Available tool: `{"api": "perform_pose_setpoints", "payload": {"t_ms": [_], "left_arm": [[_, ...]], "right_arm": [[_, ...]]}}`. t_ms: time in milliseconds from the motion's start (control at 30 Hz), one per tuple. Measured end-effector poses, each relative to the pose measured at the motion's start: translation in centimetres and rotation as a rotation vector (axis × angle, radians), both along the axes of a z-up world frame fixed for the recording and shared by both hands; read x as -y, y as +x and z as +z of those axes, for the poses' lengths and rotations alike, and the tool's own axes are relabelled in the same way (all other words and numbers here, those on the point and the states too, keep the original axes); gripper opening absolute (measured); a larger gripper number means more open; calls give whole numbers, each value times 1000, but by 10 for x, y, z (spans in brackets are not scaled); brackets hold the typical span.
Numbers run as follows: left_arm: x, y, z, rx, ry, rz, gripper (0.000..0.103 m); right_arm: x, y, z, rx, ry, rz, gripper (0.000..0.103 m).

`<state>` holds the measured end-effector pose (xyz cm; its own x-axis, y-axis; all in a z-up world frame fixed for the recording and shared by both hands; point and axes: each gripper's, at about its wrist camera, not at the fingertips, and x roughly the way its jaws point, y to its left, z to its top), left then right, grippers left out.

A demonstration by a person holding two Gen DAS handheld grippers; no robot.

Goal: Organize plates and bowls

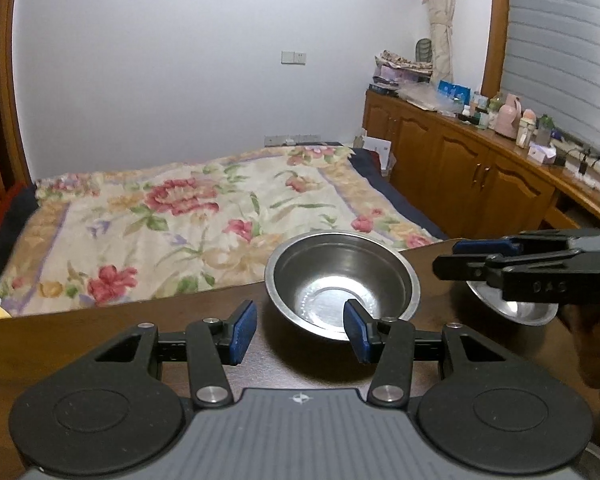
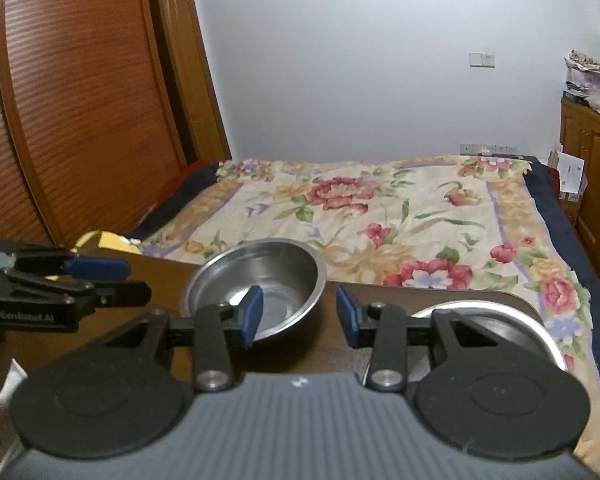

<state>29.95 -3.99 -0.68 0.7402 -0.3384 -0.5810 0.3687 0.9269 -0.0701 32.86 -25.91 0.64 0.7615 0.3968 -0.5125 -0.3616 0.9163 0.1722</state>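
The left gripper (image 1: 300, 332) has its jaws apart and holds nothing. A shiny metal bowl (image 1: 342, 284) sits on the brown table (image 1: 100, 332) just past them, with the right blue pad in front of its near rim. The right gripper (image 2: 299, 314) is loose too, holding nothing. The same bowl (image 2: 256, 286) lies just ahead of its left pad. A second metal dish (image 2: 512, 326) sits behind its right jaw. A flowery bed (image 2: 380, 208) lies beyond the table.
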Motion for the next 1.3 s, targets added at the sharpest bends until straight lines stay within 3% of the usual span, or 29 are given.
{"api": "perform_pose_setpoints", "payload": {"t_ms": [300, 500, 633, 833, 967, 1300], "left_arm": [[-2, 16, -9, -17, 8, 4, 50], [-3, 38, -20, -81, -18, 10, 50], [-6, 52, -27, -125, -39, 26, 43], [-3, 59, -29, -153, -51, 28, 39], [-1, 59, -31, -168, -61, 8, 25], [-1, 48, -25, -142, -41, 9, 23]], "right_arm": [[-9, 18, -7, -35, -6, 13, 42], [-15, 27, -11, -61, -21, 24, 42], [-17, 29, -12, -74, -28, 34, 42], [-20, 35, -16, -111, -29, 44, 42], [-20, 36, -18, -127, -9, 56, 33], [-8, 36, -18, -196, 113, 53, 23]]}}
